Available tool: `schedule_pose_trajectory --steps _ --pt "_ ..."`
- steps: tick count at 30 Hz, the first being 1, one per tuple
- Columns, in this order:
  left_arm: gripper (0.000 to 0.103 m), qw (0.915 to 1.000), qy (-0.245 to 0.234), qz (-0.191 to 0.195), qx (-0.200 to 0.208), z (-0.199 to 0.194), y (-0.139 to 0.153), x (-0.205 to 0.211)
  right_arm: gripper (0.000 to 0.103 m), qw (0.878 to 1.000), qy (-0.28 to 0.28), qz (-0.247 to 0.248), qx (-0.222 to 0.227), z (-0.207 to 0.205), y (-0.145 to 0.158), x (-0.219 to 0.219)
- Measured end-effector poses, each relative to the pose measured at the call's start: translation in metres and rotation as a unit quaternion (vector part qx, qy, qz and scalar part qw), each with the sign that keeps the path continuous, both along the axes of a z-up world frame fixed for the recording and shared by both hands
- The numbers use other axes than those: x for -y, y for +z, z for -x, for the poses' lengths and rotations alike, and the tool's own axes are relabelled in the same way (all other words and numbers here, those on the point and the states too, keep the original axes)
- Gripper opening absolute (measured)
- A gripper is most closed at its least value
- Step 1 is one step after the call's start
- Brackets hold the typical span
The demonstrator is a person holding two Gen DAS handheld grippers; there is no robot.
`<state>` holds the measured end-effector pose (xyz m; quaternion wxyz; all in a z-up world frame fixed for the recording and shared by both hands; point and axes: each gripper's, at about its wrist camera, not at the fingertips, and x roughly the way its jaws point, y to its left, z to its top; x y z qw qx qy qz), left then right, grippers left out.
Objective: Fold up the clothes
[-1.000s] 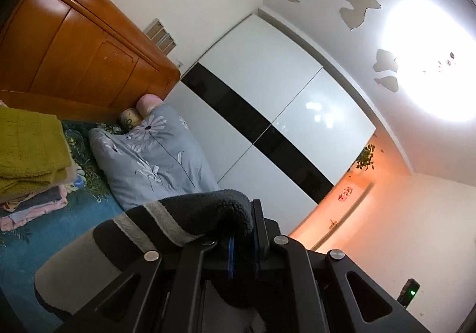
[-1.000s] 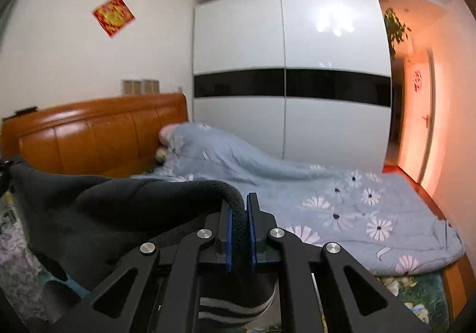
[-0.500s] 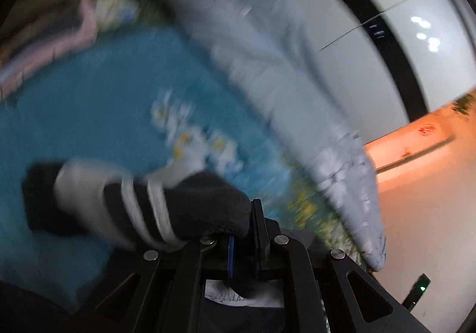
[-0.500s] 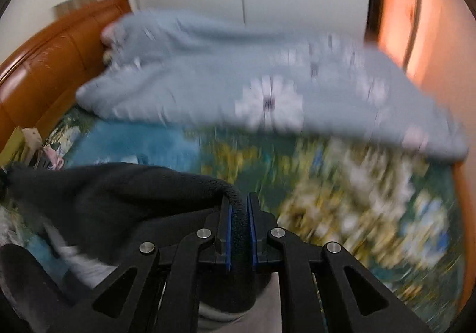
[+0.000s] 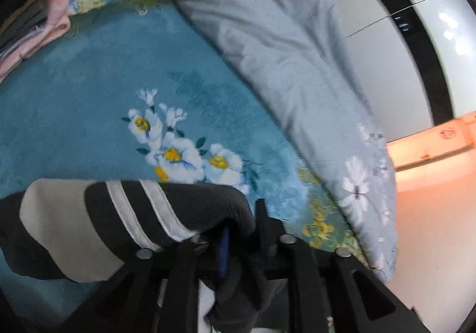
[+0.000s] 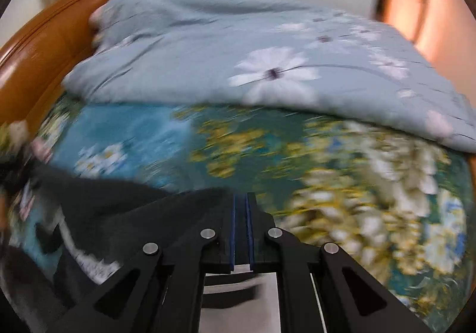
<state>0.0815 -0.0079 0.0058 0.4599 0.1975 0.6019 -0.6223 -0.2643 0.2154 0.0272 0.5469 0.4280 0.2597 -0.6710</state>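
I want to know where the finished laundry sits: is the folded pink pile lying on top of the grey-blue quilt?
No: the folded pink pile lies on the teal floral blanket, apart from the grey-blue quilt.

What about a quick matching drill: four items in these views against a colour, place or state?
1. striped garment
2. floral duvet
3. folded pink pile
4. headboard

A. orange-brown wood
B. pinched in the left tool
C. bunched along the wardrobe side of the bed
D. stacked at the top left edge of the left wrist view

Pairs: 1-B, 2-C, 3-D, 4-A
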Motion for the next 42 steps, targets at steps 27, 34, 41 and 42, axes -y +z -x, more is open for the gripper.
schedule_pose_trajectory --steps 27,34,41,42 --pt "0.069 0.9878 0.078 0.036 -0.13 -0.125 -0.029 -0.05 0.053 0.966 0.2 -0.158 -0.044 -0.153 -0.093 0.019" --pt "0.069 0.9872 0.056 0.044 -0.142 -0.121 -0.03 -0.048 0.014 0.988 0.098 -0.12 0.002 -0.117 -0.055 0.056" --pt "0.069 0.9836 0.068 0.035 -0.163 -0.128 -0.04 -0.043 0.013 0.999 0.004 -0.033 -0.006 -0.057 0.017 0.133" --pt "0.069 0.9825 0.073 0.034 -0.168 -0.13 -0.041 -0.043 0.012 0.999 -0.008 -0.03 -0.025 -0.047 0.019 0.147"
